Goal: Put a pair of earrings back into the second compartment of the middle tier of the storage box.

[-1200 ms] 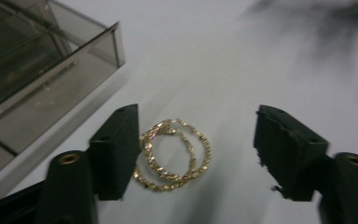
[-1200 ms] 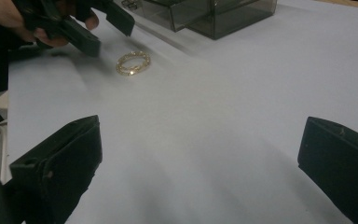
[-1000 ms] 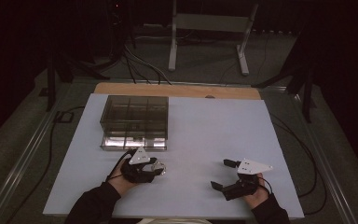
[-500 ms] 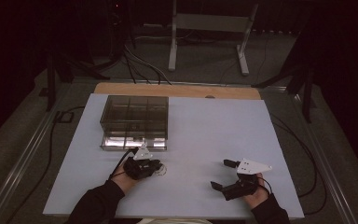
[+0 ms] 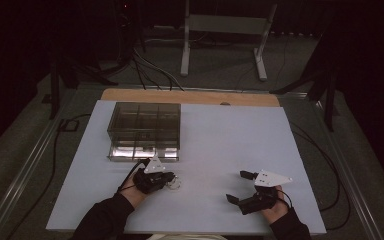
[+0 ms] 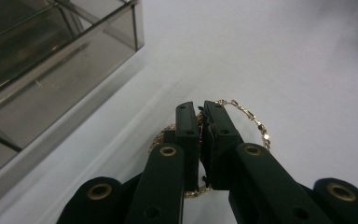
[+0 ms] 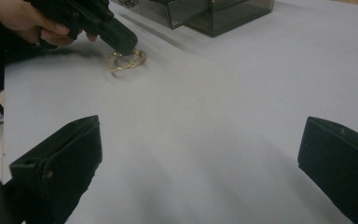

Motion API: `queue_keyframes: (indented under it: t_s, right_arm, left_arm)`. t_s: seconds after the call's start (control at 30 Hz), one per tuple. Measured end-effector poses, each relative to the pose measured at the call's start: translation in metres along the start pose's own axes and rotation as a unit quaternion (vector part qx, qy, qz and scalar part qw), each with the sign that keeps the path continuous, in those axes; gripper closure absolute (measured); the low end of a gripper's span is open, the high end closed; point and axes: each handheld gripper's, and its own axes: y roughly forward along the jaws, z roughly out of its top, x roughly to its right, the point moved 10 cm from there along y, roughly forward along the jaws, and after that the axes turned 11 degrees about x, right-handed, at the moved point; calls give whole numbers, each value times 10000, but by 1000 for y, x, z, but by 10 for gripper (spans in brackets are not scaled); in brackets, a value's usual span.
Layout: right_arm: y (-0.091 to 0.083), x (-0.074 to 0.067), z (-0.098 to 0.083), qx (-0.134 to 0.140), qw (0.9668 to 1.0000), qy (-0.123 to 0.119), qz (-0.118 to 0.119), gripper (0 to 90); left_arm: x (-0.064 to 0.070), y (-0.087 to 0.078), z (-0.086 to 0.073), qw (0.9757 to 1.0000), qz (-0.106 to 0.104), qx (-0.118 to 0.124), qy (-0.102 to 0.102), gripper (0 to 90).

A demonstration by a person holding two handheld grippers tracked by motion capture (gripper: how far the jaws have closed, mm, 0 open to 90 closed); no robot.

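Since a second ago, the left gripper [image 6: 200, 119] has just been closing its jaws, and they now pinch the gold chain [image 6: 249, 119] lying coiled on the white table [image 5: 215, 135] near the front edge. Beside it, well apart to the right, the right gripper [image 5: 243, 186] rests in place with jaws spread wide — nothing between them. Just beyond the chain stands a smoky clear compartment box [image 5: 145, 117], its low front tray nearest the left hand [image 5: 132, 192] — close but not touching. Farther back, cables [image 5: 150, 70] and a metal stand [image 5: 225, 30] sit on the dark floor.
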Motion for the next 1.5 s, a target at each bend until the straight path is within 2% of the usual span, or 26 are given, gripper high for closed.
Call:
queue_keyframes:
  t_s: [0.27,0.73,0.9,1.17,1.5]
  right_arm:
    - [-1,0,2,43,10000,-30,-17,0]
    - [-2,0,4,92,10000,-17,-27,0]
    - [-2,0,2,55,10000,-36,-24,0]
    - [-1,0,3,73,10000,-27,-24,0]
    - [-1,-1,2,46,10000,-33,-19,0]
  left_arm:
    - [1,-9,10,9999,-29,101,75,869]
    - [-7,-26,28,9995,135,270,41,869]
    - [-17,-35,38,9985,313,440,35,869]
    - [-37,-46,47,9963,570,641,-99,869]
    - [-64,-55,49,9930,891,727,-264,869]
